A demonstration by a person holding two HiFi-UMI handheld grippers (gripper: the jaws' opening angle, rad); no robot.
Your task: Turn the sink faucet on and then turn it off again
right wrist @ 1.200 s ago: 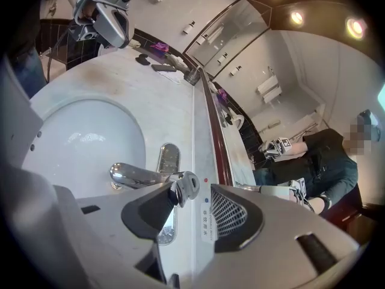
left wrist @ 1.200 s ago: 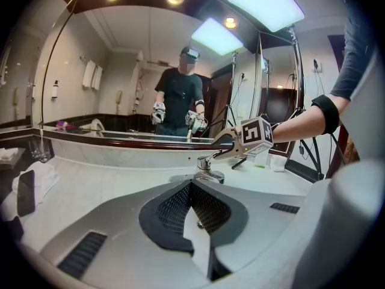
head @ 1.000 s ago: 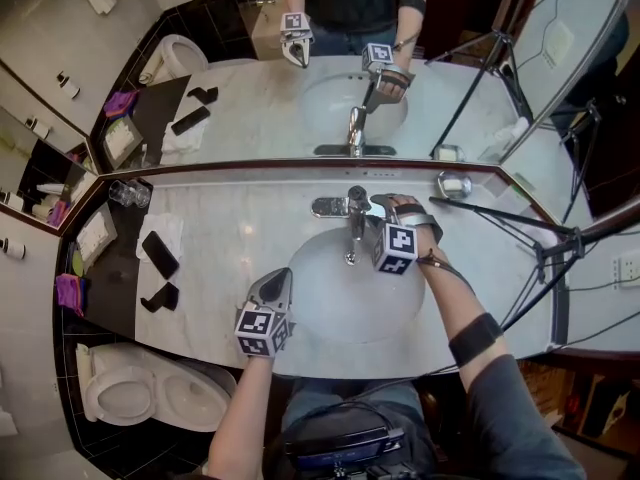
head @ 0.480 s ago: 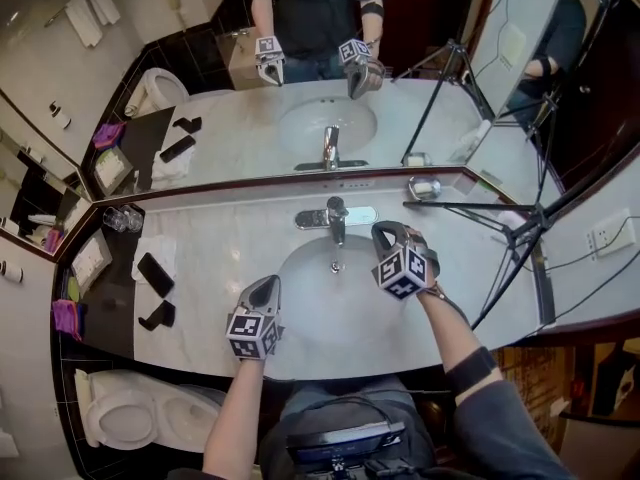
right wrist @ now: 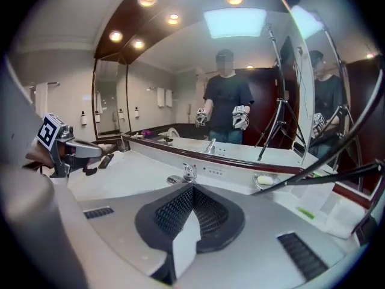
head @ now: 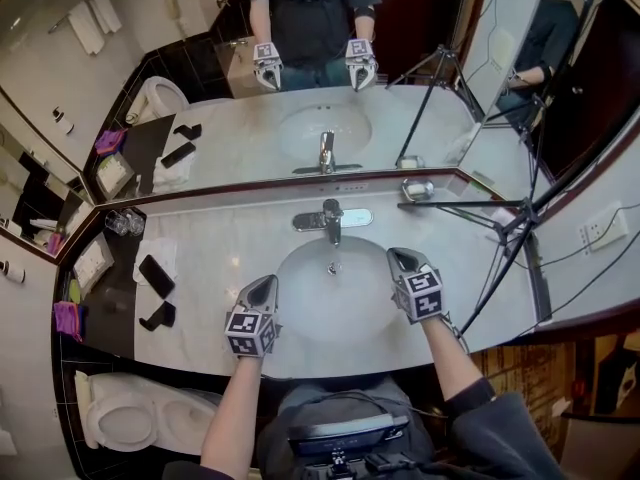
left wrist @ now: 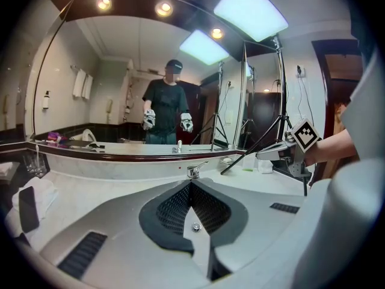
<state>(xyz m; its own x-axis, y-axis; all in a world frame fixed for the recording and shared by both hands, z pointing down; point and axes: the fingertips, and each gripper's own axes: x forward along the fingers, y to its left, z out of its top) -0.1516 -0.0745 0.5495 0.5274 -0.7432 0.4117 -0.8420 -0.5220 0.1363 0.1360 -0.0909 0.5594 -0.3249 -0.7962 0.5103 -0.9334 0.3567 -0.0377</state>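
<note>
The left gripper (head: 263, 290) sits at the lower left rim of the sink basin (head: 300, 268). Its own view shows the jaws (left wrist: 191, 184) drawn together at the tips with nothing between them. The right gripper (head: 403, 260) is at the basin's right rim, and its jaws (right wrist: 192, 188) are also closed and empty. Both point up the frame towards the faucet (head: 331, 218), and neither touches it.

The faucet stands at the top centre of the basin, on the marble counter (head: 230, 238) just below the mirror. It is well apart from both grippers. No stream of water shows under the spout, so the tap looks to be off.

With both grippers clear of the lever and no water running, this is either the pause before turning the tap on or the end after turning it off. The frames alone do not settle which. If the tap is yet to be worked, one gripper has to reach up the frame to the lever and push it with its closed tips.

Counted:
- two grippers
- one faucet
- one basin
- one soap dish (head: 417, 189), to the upper right of the basin
- two dark phone-like things (head: 157, 274) at the left edge
- one toilet (head: 130, 408) at the lower left
</note>
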